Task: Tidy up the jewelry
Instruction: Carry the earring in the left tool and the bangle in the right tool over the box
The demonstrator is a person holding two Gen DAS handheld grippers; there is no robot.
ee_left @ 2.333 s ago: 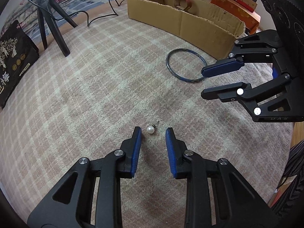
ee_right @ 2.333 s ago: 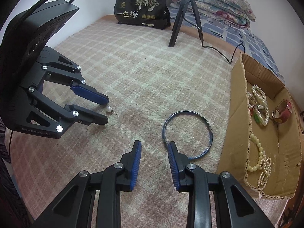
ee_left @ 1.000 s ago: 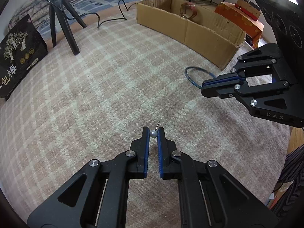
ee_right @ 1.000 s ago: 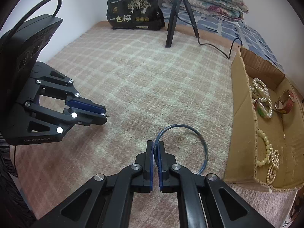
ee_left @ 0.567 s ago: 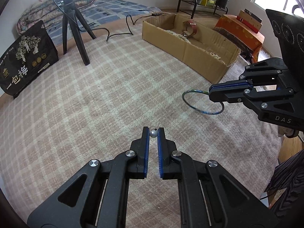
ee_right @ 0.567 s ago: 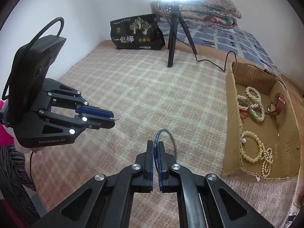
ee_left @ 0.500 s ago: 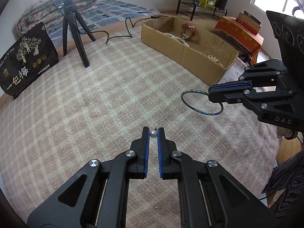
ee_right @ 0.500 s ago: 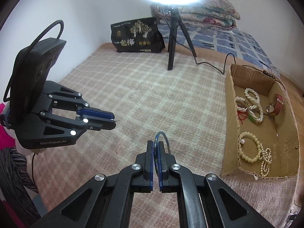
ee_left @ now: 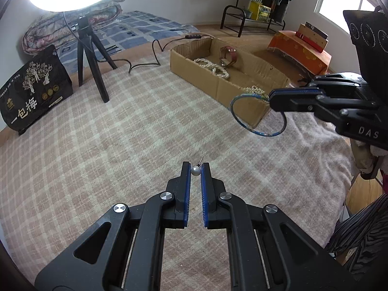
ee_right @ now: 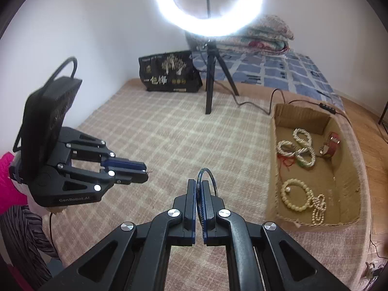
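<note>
Since the earlier frames both claws had lifted off the blanket [ee_left: 121, 133] with their loads. The cardboard box [ee_right: 271, 169] lay ahead and to the right of the right claw [ee_right: 198, 189], which was nearer it and clamped on the blue bangle [ee_left: 257, 118]. The left claw [ee_left: 196, 169] was pinched almost closed on the pearl earring [ee_left: 195, 170], its pin pointing forward, farther from the box.
</note>
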